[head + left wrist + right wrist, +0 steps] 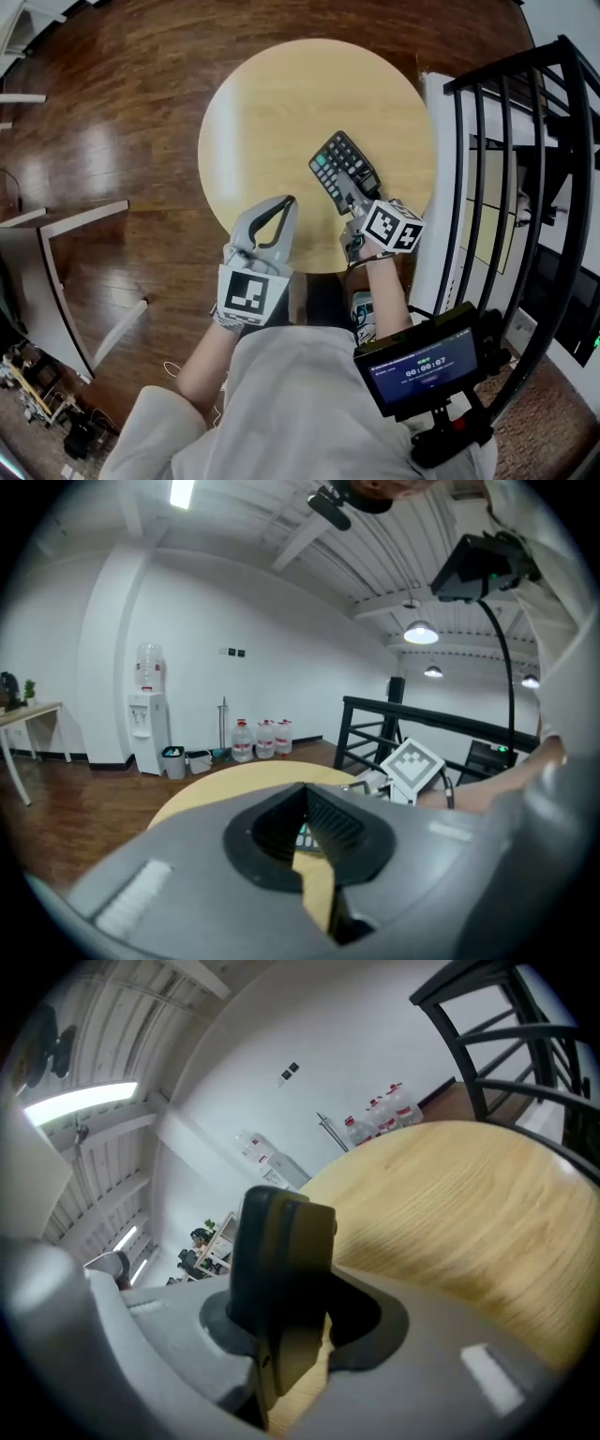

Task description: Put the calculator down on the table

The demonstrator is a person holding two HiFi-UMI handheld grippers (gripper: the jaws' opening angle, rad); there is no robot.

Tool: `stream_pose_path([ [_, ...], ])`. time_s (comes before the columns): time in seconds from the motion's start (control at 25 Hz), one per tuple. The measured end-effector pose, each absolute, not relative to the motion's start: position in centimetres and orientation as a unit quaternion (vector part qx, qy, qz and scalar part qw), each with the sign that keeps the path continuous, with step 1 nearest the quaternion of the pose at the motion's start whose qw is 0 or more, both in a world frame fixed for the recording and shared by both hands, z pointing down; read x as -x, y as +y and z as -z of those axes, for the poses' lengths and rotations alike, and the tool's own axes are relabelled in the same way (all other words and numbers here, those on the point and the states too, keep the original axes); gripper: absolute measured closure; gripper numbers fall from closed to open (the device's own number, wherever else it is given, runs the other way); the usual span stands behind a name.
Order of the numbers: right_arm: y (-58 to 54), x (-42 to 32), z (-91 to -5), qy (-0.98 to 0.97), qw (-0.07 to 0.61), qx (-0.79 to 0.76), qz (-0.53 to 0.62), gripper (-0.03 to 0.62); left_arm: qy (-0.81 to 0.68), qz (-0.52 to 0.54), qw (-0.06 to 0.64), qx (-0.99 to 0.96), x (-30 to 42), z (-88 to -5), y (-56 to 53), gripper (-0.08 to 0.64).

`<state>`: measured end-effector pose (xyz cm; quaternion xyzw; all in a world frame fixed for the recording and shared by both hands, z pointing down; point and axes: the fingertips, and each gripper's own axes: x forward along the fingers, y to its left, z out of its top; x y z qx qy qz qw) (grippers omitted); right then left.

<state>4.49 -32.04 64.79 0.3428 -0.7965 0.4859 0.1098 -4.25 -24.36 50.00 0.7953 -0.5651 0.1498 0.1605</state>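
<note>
Holding calculator (344,169) in right gripper (351,201), jaws clamped on its near end. Sits over right half of round wooden table (272,103), key side up, far end aimed up-left toward middle of table. Dark body, grey keys plus a teal block along left side. Can't tell from head view whether touching table or just above it.

Shows edge-on in right gripper view: calculator (281,1241) sticking up out of right gripper (281,1335), pinched from both sides, pale table (450,1194) spread beyond and to right.

Left gripper (283,204) at near edge of table, left of calculator and apart from it. Tips together, nothing between them, only the loop-shaped gap behind the tips. Same in left gripper view: left gripper (307,794) closed and empty, table (216,778) visible through gap and past it, marker cube (412,764) of right gripper off to right.

Around: dark wood floor (112,112) under table, black railing (530,178) on right, small screen (422,361) on a mount near person's chest. Water dispenser (147,719) and a few big water bottles (260,738) against white wall in left gripper view.
</note>
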Motion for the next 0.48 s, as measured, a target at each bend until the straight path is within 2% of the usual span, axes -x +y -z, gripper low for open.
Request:
stream_pose_path([
  [0.24, -31.4, -3.7, -66.4, -0.769, 0.105, -0.325, -0.541, 0.461, -0.573, -0.141, 0.169, -0.79, 4.1, -49.7, -24.6, 0.554],
  [0.48, -31.1, -3.2, -66.4, -0.774, 0.125, -0.326, -0.529, 0.454, -0.556, -0.159, 0.17, -0.798, 4.1, -50.6, -24.2, 0.554],
])
